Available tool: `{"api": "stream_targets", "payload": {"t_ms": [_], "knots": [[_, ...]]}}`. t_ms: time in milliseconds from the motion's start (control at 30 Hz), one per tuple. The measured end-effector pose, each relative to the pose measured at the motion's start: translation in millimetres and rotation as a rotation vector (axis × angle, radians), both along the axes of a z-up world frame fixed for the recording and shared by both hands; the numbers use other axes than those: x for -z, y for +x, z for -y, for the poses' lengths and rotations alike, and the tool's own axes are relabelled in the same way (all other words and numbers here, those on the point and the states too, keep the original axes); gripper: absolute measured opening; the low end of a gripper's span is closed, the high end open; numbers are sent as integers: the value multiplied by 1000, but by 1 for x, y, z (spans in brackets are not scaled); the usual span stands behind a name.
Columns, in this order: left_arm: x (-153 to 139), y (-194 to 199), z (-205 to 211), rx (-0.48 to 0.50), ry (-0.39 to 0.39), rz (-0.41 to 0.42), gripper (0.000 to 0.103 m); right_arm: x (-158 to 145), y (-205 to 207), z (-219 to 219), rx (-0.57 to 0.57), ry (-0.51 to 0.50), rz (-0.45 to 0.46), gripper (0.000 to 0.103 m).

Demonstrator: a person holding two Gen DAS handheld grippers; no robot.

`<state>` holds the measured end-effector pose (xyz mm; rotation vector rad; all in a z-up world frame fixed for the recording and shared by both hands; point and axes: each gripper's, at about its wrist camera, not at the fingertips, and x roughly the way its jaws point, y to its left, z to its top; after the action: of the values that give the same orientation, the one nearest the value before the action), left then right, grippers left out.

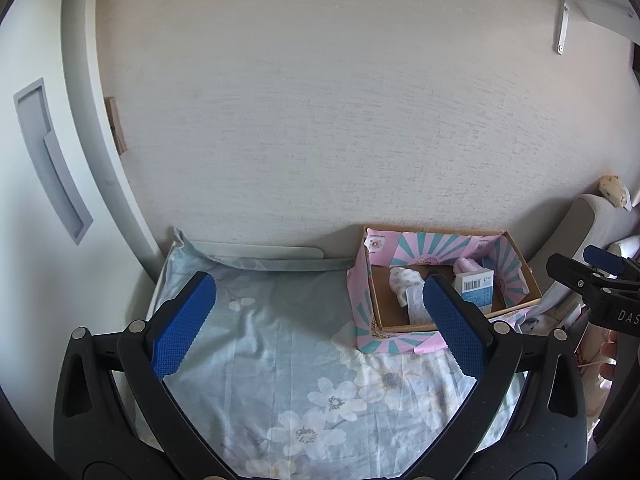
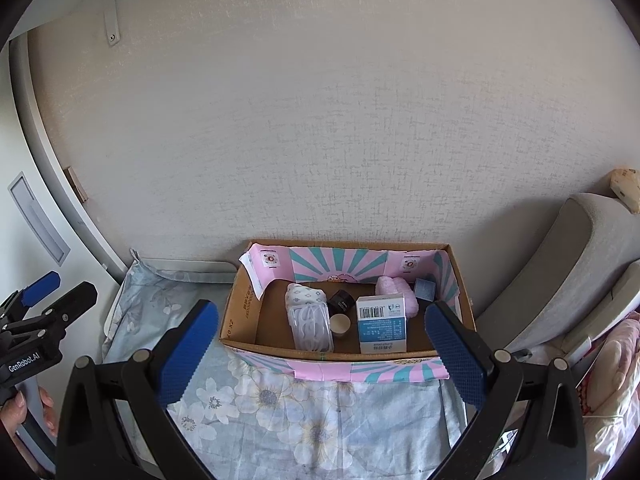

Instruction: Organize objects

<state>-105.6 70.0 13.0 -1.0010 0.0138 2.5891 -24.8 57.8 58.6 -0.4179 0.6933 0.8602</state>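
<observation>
An open cardboard box (image 2: 244,312) with pink and teal flaps stands against the wall on a floral cloth; it also shows in the left wrist view (image 1: 362,300). Inside lie a blue-and-white carton (image 2: 382,324), a clear plastic case (image 2: 310,326), a patterned cloth roll (image 2: 304,294), a small black jar (image 2: 341,301), a round cap (image 2: 340,325), a pink fluffy item (image 2: 394,288) and a small grey box (image 2: 425,289). My right gripper (image 2: 320,348) is open and empty, just in front of the box. My left gripper (image 1: 316,320) is open and empty, over the cloth left of the box.
The floral cloth (image 2: 280,412) covers a small table against a textured wall. A grey cushioned chair (image 2: 560,272) stands to the right. A white door with a recessed handle (image 1: 52,160) is at the left. A shelf bracket (image 1: 564,20) hangs above.
</observation>
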Motion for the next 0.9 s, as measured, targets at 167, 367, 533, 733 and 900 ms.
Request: {"api": "stream_targets", "payload": {"t_ms": [167, 367, 533, 733, 900], "knots": [[0, -1, 0, -4, -1, -2, 103, -2, 0, -2, -6, 3, 4, 103], [-1, -4, -3, 2, -7, -4, 103, -3, 3, -4, -5, 7, 4, 103], [-1, -6, -4, 3, -12, -4, 103, -2, 5, -7, -5, 6, 1, 103], [-1, -8, -3, 0, -9, -3, 103, -1, 5, -10, -8, 6, 1, 103], [-1, -8, -1, -16, -27, -17, 103, 0, 5, -12, -9, 5, 4, 103]]}}
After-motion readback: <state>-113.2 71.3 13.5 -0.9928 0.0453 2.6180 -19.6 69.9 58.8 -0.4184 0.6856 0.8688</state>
